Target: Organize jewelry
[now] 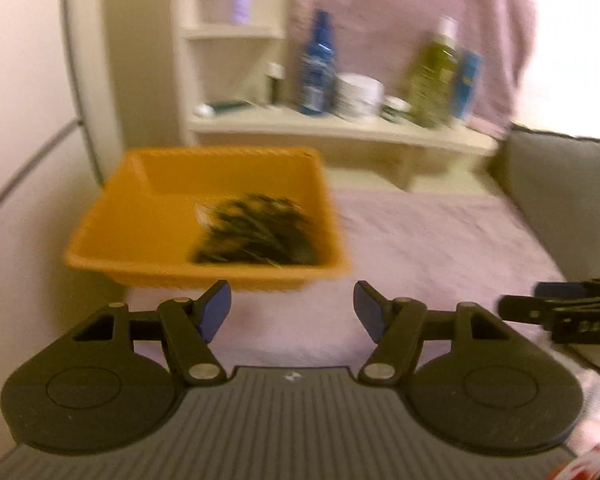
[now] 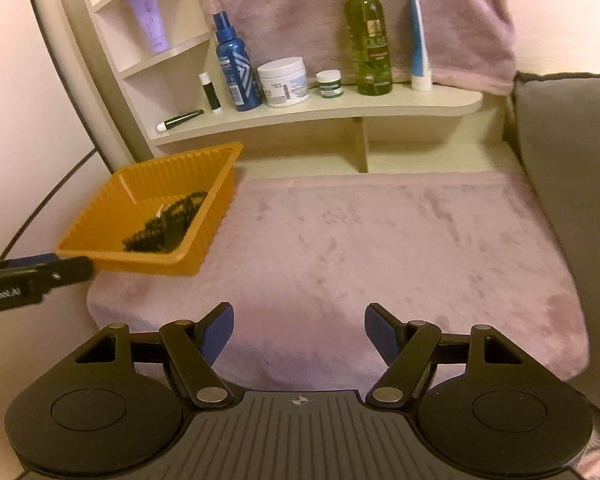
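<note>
Grippers first, nearest the lens: the left gripper (image 1: 292,312) has its blue pads spread wide with nothing between them, only pink cloth showing in the gap. The right gripper (image 2: 299,334) is the same story, jaws apart and empty, hanging over the pink blanket (image 2: 380,260).

Out past the left gripper, at about eleven o'clock, sits the orange tray (image 1: 112,216), and in its near right corner lies the jewelry (image 1: 256,232), a dark beaded tangle with something pale glinting at its top edge. From the right wrist the tray lies at ten o'clock, the beads heaped against its right wall, and the blanket beside it is bare.

Farther back, at twelve o'clock, the shelf (image 2: 420,106) holds bottles and jars, none of them in play.

My read: the beads look already dropped in the tray, and both tools are free. The next move depends on finding another piece, and I see none on the cloth. If the heap needs tidying, the left gripper is nearer.
</note>
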`<state>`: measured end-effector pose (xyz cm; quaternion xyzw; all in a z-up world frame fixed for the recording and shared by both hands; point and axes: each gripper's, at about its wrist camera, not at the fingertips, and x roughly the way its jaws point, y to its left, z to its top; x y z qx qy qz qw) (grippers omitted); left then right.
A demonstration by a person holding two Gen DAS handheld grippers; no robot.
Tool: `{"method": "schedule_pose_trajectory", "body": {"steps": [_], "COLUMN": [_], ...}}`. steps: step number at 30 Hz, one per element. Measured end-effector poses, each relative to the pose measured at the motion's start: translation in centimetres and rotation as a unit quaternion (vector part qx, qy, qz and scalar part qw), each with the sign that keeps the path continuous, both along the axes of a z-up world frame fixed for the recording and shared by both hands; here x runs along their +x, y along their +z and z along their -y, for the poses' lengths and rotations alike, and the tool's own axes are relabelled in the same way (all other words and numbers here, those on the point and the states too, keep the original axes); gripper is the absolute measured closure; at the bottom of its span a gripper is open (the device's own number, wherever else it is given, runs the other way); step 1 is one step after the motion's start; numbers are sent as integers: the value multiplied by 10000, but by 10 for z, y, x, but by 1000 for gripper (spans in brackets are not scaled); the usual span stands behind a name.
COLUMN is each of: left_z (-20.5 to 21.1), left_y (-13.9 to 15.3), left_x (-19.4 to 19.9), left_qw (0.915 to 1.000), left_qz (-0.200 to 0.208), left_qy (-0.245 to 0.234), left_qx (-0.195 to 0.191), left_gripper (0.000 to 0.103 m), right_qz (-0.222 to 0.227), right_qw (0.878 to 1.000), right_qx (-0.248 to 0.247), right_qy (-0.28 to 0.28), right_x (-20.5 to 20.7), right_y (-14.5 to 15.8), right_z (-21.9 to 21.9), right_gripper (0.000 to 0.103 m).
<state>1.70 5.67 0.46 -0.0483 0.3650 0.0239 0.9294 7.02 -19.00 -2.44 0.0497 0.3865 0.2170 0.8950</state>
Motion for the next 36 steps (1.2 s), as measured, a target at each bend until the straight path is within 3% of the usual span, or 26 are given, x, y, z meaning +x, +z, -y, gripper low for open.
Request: {"method": "schedule_pose_trajectory", "body": {"steps": [2,12,36], "left_z": [15,58,62], "left_y": [-3,-14,-13], "left_x": [1,-5,-8], "left_qw": [9998,9978,9974], "left_qz": [-102,-268,-228], "left_qy": [-154,-599,-679], "left_qx": [-117,59,76], "left_gripper": [38,37,38], "right_qz": [-10,-102,-123], "right_qw": [10000,9996,9997], "right_qx": [3,-4,-20], "right_qy": [-61,-276,-220], "right_x": [-7,-20,-18], "right_y": [1,-3,-2], "right_z": [6,25,24], "right_gripper": [31,31,31]}}
